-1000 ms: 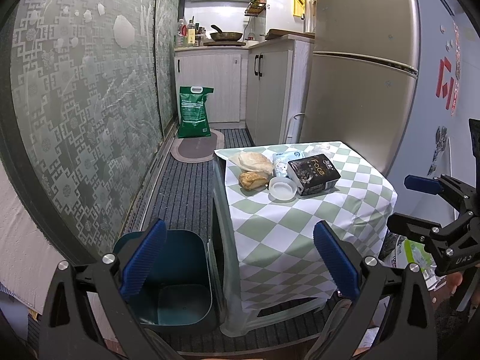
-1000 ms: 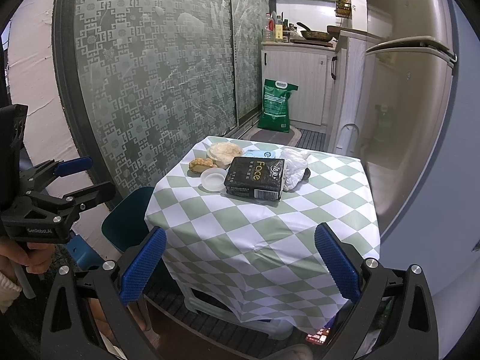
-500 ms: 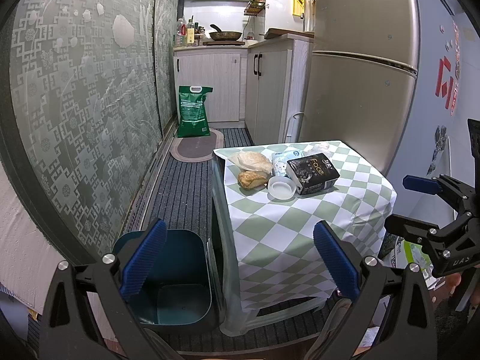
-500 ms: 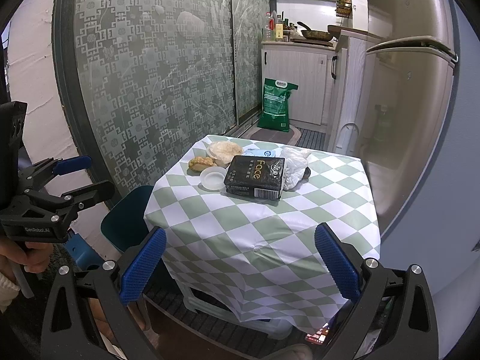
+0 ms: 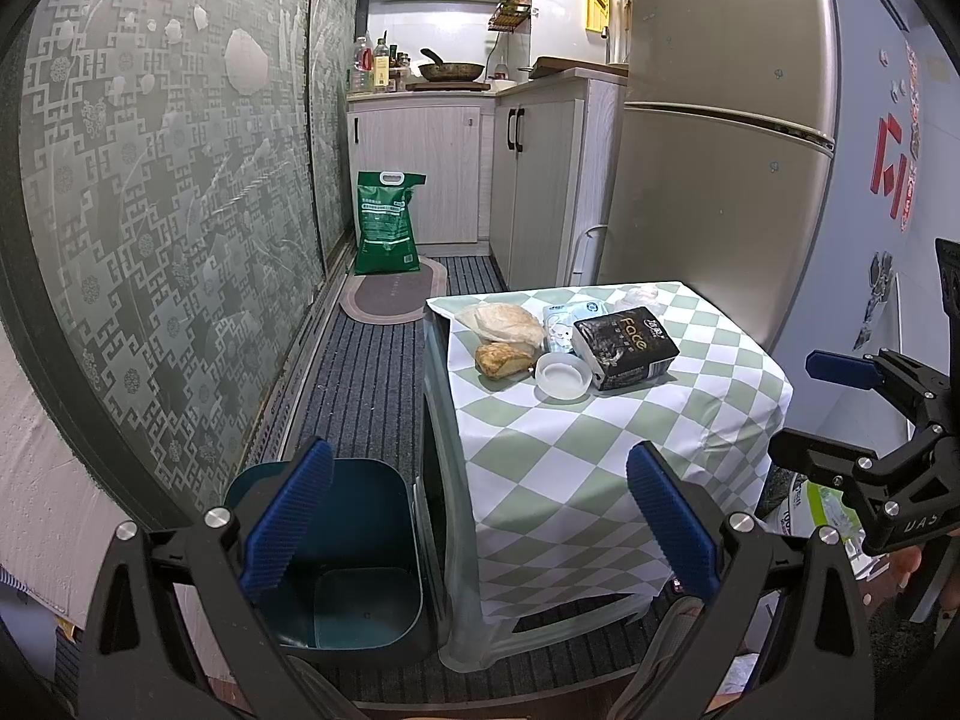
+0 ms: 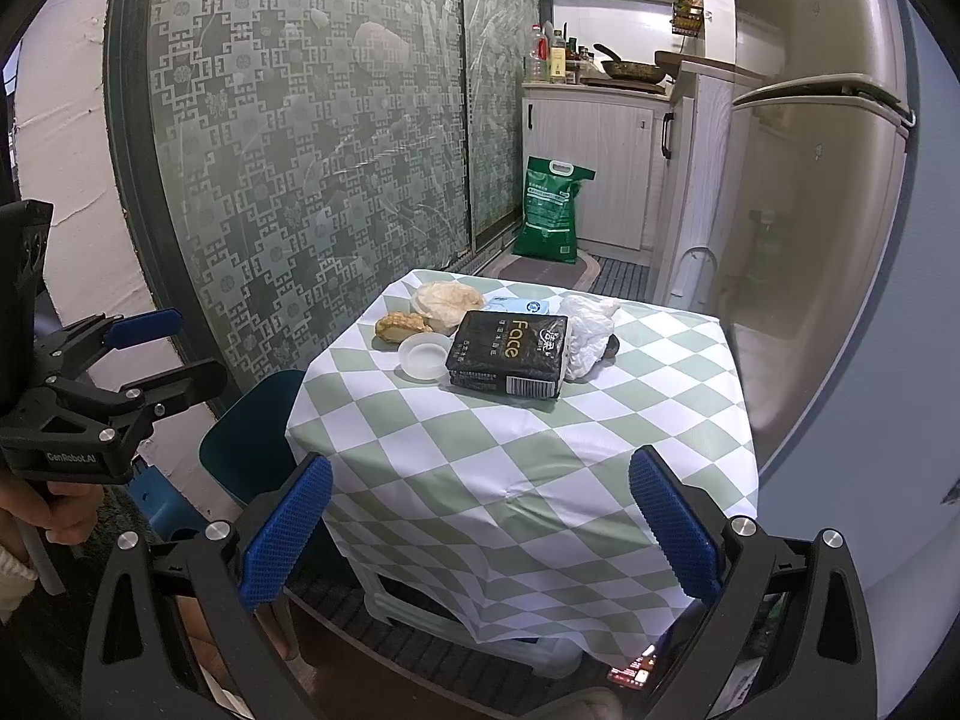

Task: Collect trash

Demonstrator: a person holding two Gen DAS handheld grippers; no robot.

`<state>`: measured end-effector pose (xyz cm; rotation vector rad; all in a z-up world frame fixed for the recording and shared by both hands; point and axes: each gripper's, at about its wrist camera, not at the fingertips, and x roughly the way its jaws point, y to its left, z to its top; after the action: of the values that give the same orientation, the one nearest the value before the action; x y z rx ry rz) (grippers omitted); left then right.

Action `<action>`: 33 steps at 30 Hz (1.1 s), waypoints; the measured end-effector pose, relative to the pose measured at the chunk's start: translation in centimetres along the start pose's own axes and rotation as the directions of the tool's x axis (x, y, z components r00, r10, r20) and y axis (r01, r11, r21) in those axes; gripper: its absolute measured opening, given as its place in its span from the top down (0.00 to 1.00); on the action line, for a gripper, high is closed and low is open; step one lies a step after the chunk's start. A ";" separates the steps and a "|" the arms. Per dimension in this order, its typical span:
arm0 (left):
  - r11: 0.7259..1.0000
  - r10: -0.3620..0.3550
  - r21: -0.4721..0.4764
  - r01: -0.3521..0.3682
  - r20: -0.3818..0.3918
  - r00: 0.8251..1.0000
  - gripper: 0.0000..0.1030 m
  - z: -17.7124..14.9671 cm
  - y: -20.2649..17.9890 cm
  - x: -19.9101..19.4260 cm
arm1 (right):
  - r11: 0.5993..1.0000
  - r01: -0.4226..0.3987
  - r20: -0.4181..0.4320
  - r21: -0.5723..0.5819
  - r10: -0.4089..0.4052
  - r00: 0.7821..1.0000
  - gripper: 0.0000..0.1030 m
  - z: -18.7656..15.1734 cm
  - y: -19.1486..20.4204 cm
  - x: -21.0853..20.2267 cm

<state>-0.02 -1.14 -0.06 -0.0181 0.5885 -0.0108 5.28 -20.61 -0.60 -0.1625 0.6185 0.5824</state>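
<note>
Narrow kitchen: patterned frosted glass doors (image 5: 168, 192), steel fridge (image 5: 720, 138), white cabinets (image 5: 420, 168), striped floor mat (image 5: 360, 372).

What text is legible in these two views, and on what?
"Face": black tissue pack on the checked table.
"GenRobot.AI": body of the left gripper, right wrist view.
"DAS": partial lettering on the right gripper body, left wrist view.
Green sack on the floor: print too small to read.
Fridge badge and top sticker: blurred.
Blue-white packet behind the pack: unreadable.
Red wall decal: shape only.
</note>
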 end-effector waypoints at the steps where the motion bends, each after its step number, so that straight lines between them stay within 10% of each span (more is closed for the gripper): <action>1: 1.000 0.000 0.000 0.000 0.000 1.000 0.03 0.0 0.0 0.0 | 1.000 0.000 0.000 -0.001 0.000 1.000 0.03 0.0 0.0 0.0; 33: 0.998 -0.063 0.017 0.064 -0.023 0.998 0.03 -0.1 -0.6 0.9 | 1.000 0.011 -0.005 0.002 -0.011 1.000 0.03 0.0 -0.2 0.0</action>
<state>0.61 -1.70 -0.64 -0.0193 0.6103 -0.0782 5.43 -20.79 -0.61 -0.1654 0.6223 0.5708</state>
